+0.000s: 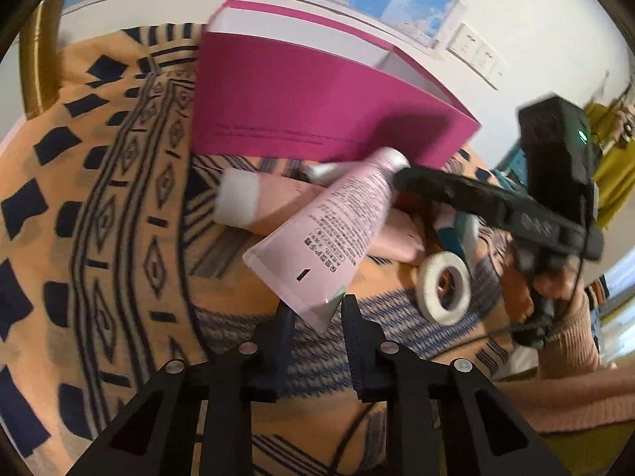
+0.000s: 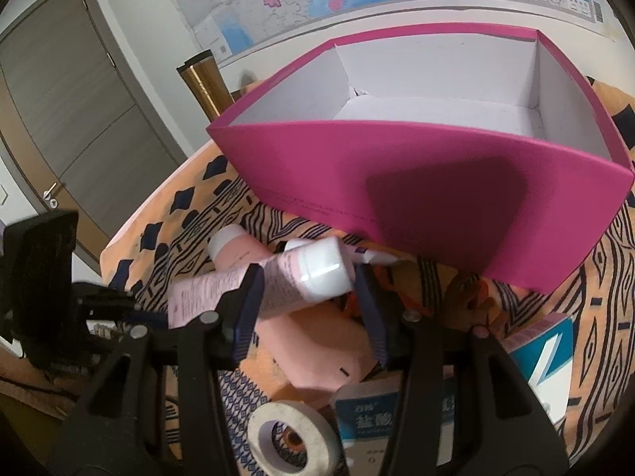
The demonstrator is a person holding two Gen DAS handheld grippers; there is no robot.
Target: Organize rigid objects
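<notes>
A pink tube (image 1: pixel 337 218) with printed text hangs tilted above the patterned cloth. My left gripper (image 1: pixel 317 307) is shut on its flat crimped end. The tube's white cap (image 2: pixel 321 269) sits in the gap of my right gripper (image 2: pixel 307 277), which stands open; its left finger crosses over the tube's body. Just behind stands an open magenta box (image 2: pixel 436 198) with a white inside (image 2: pixel 436 111) and nothing in it. A second pink tube (image 2: pixel 230 246) with a white cap lies under the first.
A roll of white tape (image 2: pixel 293 436) and two blue-and-white cartons (image 2: pixel 369 416) (image 2: pixel 547 353) lie near the front. A gold tumbler (image 2: pixel 202 79) stands behind the box. An orange patterned cloth (image 1: pixel 99 198) covers the table. A hand in a pink sleeve (image 1: pixel 567 337) holds the right gripper.
</notes>
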